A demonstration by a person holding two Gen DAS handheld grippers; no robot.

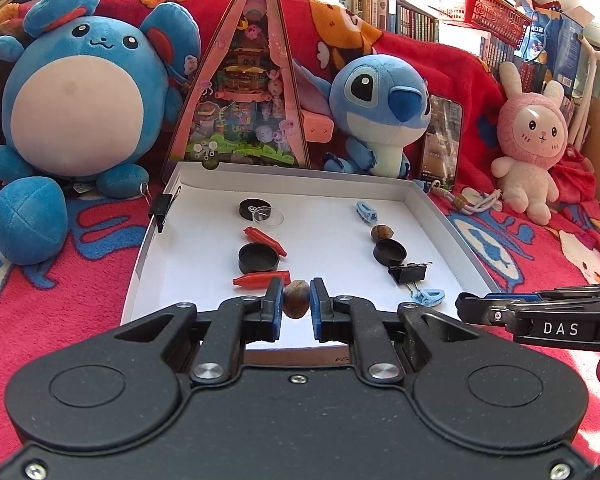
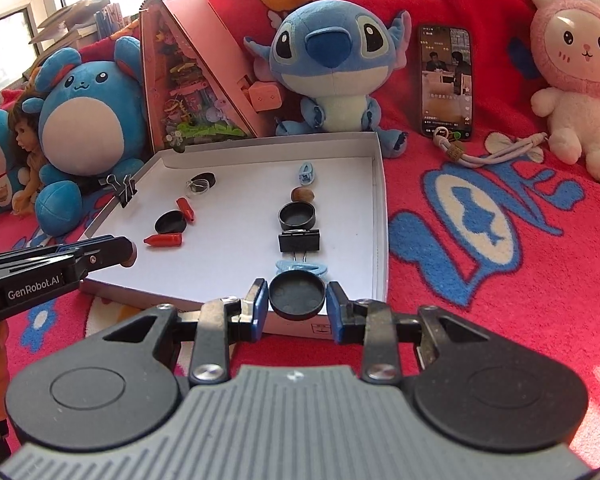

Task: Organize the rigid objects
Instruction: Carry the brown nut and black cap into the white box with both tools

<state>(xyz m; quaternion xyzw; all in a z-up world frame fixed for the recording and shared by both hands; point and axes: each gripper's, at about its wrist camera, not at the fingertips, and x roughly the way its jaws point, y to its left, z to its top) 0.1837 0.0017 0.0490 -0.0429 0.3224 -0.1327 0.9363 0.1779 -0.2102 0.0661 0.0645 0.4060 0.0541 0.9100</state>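
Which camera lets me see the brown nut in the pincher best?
The left wrist view: the brown nut sits right between the left gripper's fingers, close and unblocked. In the right wrist view that gripper shows side-on, so only a sliver of nut peeks out.

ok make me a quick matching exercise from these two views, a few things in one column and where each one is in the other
Things:
1. brown nut
2. black round lid
3. phone
4. black binder clip

Places:
A. clipped on the white tray's left wall
B. between the right gripper's fingers
C. between the left gripper's fingers
D. propped against the red blanket

Pairs: 1-C, 2-B, 3-D, 4-A
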